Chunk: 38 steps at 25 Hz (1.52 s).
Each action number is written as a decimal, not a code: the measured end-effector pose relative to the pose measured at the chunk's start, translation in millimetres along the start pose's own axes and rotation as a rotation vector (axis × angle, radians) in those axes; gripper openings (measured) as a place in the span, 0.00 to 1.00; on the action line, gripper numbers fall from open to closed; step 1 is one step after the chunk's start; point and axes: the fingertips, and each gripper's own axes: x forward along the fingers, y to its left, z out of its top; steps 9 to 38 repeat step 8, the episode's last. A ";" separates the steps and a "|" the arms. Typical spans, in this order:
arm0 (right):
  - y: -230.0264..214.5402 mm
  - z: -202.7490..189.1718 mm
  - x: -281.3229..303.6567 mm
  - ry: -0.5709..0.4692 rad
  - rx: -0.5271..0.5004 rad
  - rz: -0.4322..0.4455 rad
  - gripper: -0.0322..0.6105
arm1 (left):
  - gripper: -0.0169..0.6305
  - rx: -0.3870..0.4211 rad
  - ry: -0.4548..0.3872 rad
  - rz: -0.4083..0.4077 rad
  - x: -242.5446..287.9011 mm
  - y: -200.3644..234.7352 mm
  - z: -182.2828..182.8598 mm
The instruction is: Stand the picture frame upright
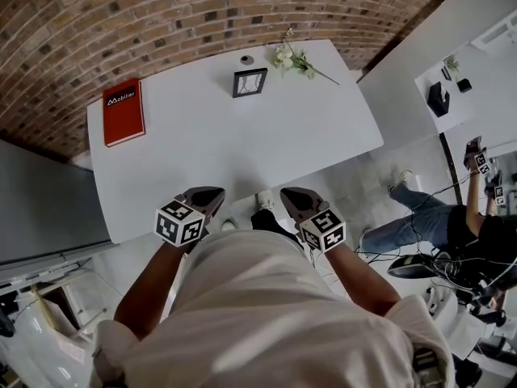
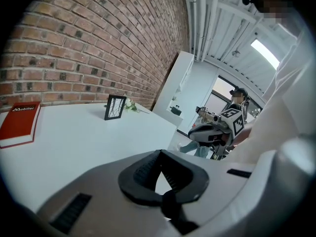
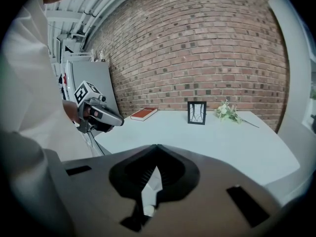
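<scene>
White table, brick wall behind it. Where did the picture frame sit? (Obs. 1)

Picture frame stood upright on the far part of the table, close to the wall-side edge. Black border, pale centre. Both gripper views showed it vertical, face toward the cameras. (Obs. 2)

Neighbours? (Obs. 1)

Red book lay flat at the left end, well apart from the frame. Flowers lay near the frame on its right, not touching it. Small grey round thing sat just beyond the frame; could not tell what it was. (Obs. 2)

Grippers? (Obs. 1)

Left gripper and right gripper hung side by side over the near edge of the table, in front of the person's torso, well apart from the frame. Left: jaw tips met, nothing between them. Right: tips met likewise, only the tabletop showing through the gap behind them; nothing held. (Obs. 2)

Anything else? (Obs. 1)

Second person off to the right, past the table, also holding grippers. (Obs. 2)
</scene>
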 end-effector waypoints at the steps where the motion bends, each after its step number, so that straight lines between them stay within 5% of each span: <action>1: -0.9 0.0 -0.6 -0.002 0.000 -0.001 0.06 | 0.02 0.001 0.001 0.000 0.9 -0.1 0.2; 38: -8.1 0.7 -5.4 -0.011 -0.002 -0.003 0.06 | 0.02 -0.016 -0.014 -0.023 9.6 -6.9 4.1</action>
